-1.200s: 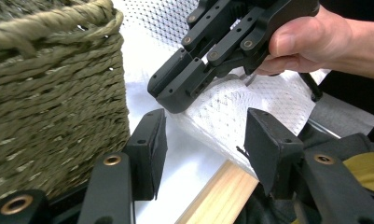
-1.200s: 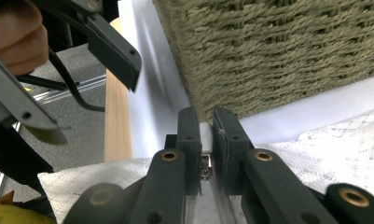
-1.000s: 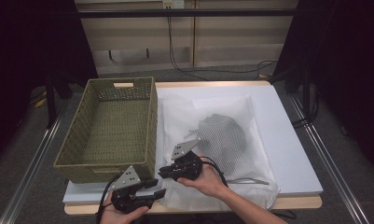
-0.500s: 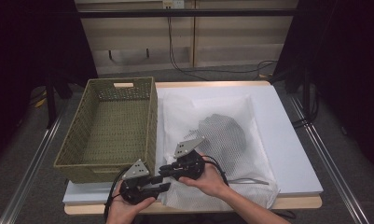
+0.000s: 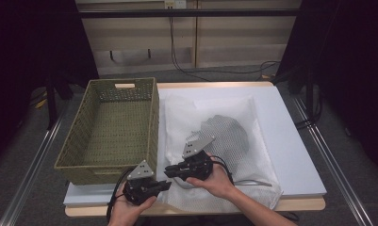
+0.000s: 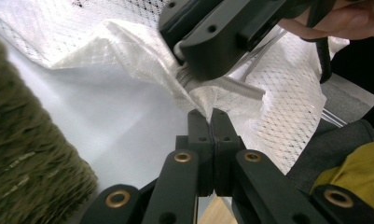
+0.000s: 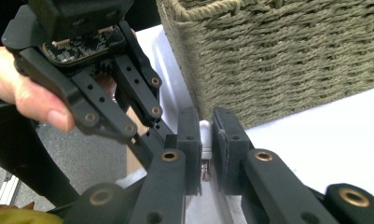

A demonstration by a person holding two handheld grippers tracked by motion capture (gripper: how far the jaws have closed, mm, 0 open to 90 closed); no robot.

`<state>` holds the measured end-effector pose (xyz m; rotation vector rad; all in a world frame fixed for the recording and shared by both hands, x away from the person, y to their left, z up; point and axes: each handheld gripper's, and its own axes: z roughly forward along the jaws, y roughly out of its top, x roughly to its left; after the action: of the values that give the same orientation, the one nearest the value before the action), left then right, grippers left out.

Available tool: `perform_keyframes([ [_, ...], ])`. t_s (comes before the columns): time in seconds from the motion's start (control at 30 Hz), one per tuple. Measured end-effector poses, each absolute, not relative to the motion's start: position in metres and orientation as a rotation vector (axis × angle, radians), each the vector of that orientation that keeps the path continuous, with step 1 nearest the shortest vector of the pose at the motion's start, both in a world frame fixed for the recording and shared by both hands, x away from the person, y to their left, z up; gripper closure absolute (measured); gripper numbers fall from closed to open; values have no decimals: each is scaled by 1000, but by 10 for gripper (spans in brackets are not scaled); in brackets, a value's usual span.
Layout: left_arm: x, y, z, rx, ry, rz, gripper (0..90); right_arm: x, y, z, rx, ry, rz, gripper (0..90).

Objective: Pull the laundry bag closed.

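Mesh laundry bag (image 5: 224, 141), white, lies on the tabletop (image 5: 295, 155) right of the woven basket (image 5: 111, 127), dark garment (image 5: 226, 134) inside it. Bag's near edge reaches the tabletop's front edge; its left edge lies just beside the basket wall. Open room: bare tabletop right of the bag and behind it; basket interior holds nothing.

Left tool (image 5: 165, 184) sits at the bag's near-left corner, close to the basket's front corner. Its jaws have just been closing and now stand pressed together on a pinch of the white mesh, seen in the left gripper view (image 6: 211, 122). Right tool (image 5: 170, 170) is just beside it, over the bag's near edge, jaws narrow and clamped on a small white piece at the bag's zip (image 7: 204, 140), probably the puller.

Versus earlier frames: left hand (image 5: 127, 212) came up and right toward the right tool; the tips now nearly meet. Right hand (image 5: 217, 179) barely shifted. Bag and basket unchanged.

Hard to make out: what exactly the white piece between the right tool's jaws is; the zip line under the hands; garment type through the mesh. Forearms cut off at the bottom edge.
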<state>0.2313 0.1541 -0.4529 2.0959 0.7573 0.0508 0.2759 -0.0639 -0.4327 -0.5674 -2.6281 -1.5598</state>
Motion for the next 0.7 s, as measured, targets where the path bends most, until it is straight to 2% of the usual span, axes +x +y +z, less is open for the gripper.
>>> perform_keyframes([
  [0.43, 230, 156, -453, 2087, 771, 27, 892, 269, -83, -430, -581, -2605, -1552, 818],
  [0.7, 230, 155, -452, 2108, 762, 67, 892, 268, -88, -436, -596, -2623, -1504, 821],
])
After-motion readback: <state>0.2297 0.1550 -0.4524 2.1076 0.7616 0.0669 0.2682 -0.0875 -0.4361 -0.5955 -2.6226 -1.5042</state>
